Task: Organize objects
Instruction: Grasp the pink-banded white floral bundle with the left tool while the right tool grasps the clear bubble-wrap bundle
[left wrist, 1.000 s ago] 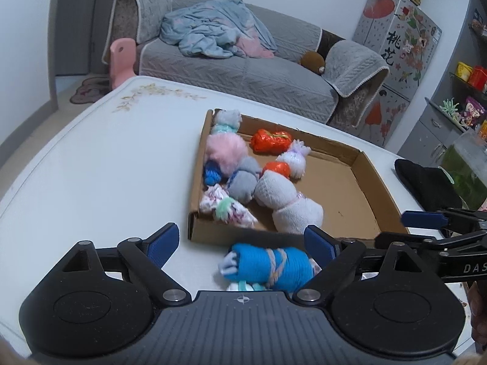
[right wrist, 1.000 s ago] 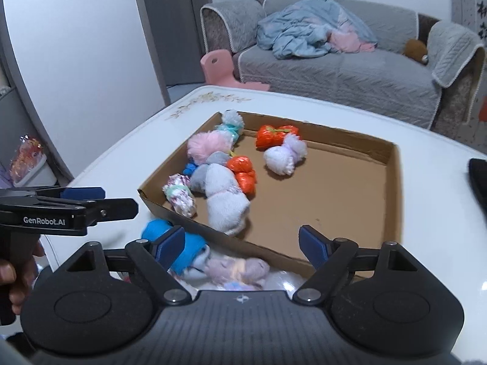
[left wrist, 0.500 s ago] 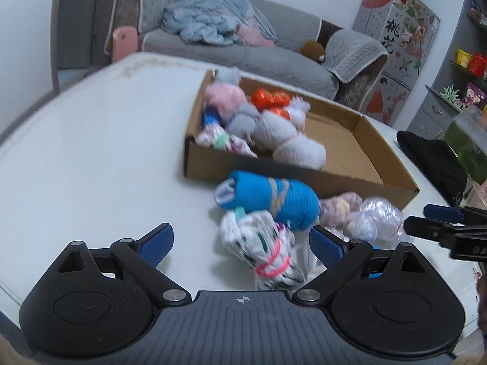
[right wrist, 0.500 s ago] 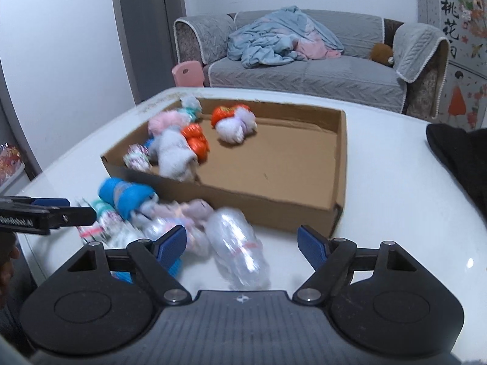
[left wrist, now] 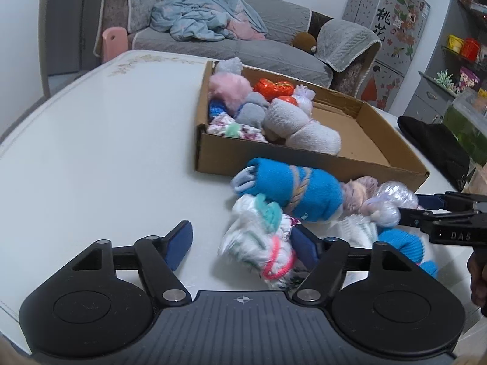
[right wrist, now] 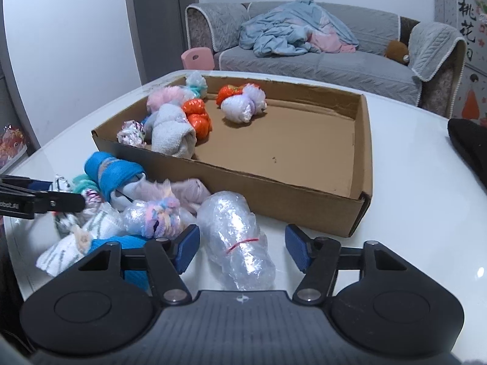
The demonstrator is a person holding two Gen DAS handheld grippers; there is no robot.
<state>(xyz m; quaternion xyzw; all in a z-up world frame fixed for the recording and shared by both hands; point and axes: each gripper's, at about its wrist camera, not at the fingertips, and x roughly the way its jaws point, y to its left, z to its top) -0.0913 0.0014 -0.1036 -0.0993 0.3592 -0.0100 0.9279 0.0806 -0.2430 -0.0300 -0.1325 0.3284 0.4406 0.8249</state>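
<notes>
Clear crinkly plastic wraps the bundle point(right wrist: 237, 234) lying on the bench between the fingers of the right gripper point(right wrist: 242, 248), its long axis running roughly along them toward the cardboard box point(right wrist: 274, 185) just beyond. These jaws are closing, pads not yet touching it. The left gripper point(left wrist: 243, 248) is closing too, around the white floral roll point(left wrist: 258, 246), one pad already beside it.
</notes>
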